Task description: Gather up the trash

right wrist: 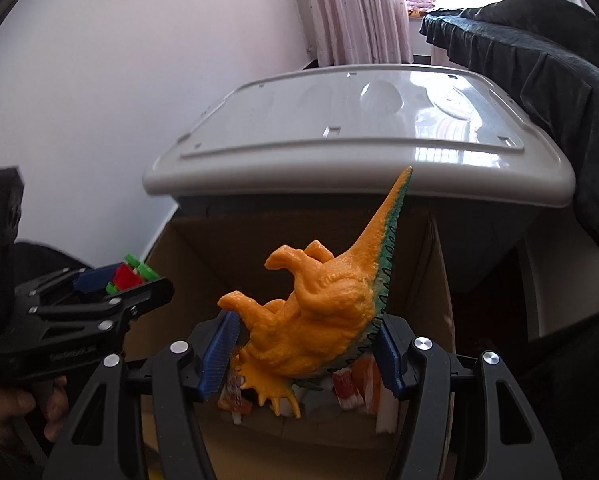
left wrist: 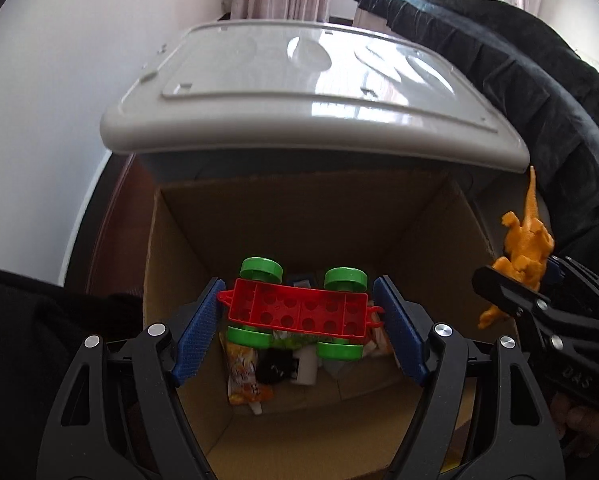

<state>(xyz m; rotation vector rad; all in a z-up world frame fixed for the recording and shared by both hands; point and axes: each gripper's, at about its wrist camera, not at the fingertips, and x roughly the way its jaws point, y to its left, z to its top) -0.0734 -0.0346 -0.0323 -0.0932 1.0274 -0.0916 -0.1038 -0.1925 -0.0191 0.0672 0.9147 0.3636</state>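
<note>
- Blue-padded left gripper clamps a red plastic toy wagon base with green wheels between its jaws, above the open brown cardboard box of wrappers.
- Right gripper clenches an orange rubber dinosaur; released off-centre, its tail could catch the rim.

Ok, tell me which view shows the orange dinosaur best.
The right wrist view: the orange dinosaur fills the centre, clamped in the right gripper. The left wrist view shows it small at the right edge, partly hidden.
</note>
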